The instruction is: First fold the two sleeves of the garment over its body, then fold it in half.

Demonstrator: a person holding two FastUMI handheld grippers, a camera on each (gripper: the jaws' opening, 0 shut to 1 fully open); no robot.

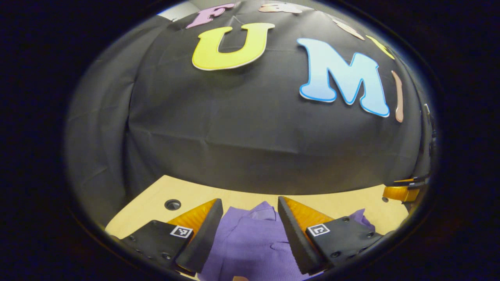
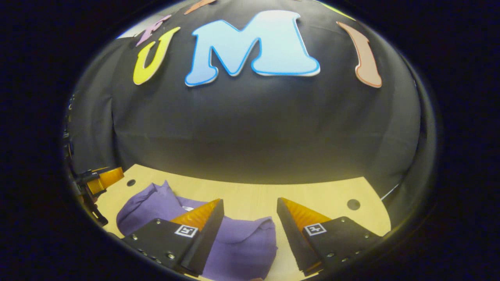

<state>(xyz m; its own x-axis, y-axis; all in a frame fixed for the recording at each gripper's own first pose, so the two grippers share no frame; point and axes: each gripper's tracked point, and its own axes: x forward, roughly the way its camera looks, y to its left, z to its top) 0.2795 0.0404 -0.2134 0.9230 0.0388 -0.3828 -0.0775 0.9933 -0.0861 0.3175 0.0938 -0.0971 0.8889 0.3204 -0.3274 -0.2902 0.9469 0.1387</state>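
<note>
At the bottom centre of both views: purple garment (image 1: 250,242) lying rumpled on the wooden table (image 1: 156,199), no fold made yet by the look of it.

In the left gripper view, cloth sits between the spread fingers of the left gripper (image 1: 250,218), jaws apart, nothing pinched. In the right gripper view, the right gripper (image 2: 250,220) is likewise wide open, garment bunched lower left under its left finger. Judged step: sleeve folds not begun. Next move calls for locating a sleeve end and closing on it; the crumpled cloth hides the sleeves.
</note>
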